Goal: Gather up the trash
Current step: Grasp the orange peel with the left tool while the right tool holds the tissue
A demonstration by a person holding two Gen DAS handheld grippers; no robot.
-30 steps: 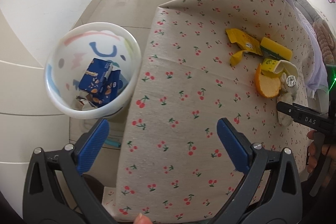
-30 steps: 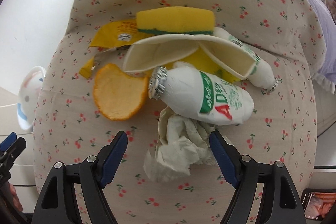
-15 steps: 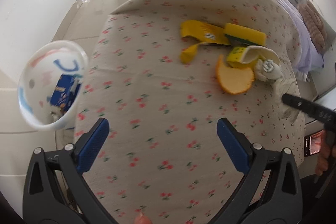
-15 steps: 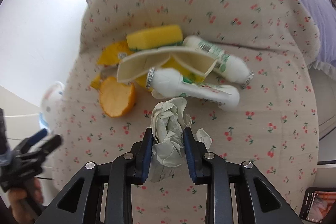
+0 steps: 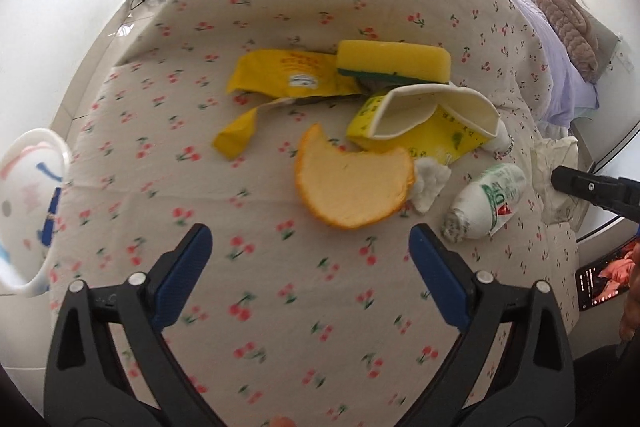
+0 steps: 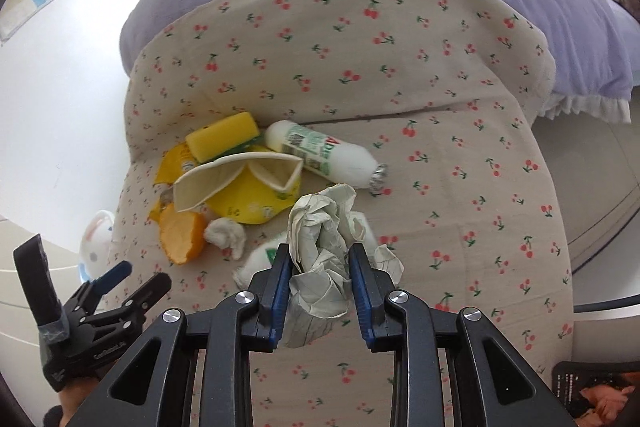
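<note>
I have the right gripper [image 6: 319, 281] clamped on the crumpled paper wad [image 6: 320, 247], its blue pads squeezing the sides so the loose folds cannot spring free while I carry it; the wad looks lifted clear of the cherry-print cloth [image 6: 440, 99]. The left gripper [image 5: 310, 277] has its fingers spread wide with nothing between them, and I keep it pointed down at the orange peel [image 5: 352, 187], which lies just ahead of its tips, so it is lined up for what I judge to be the next pick. The rest of the trash sits bunched on the cloth: the yellow sponge [image 5: 392, 61] on top of the torn yellow wrapper [image 5: 288, 75], the flattened yellow cup [image 5: 424, 123] beside the peel, and a white bottle [image 5: 488, 201] off to its right. The white bin [image 5: 28, 195] stands at the cloth's left edge, well apart from the pile, which is why the wad must travel across.
</note>
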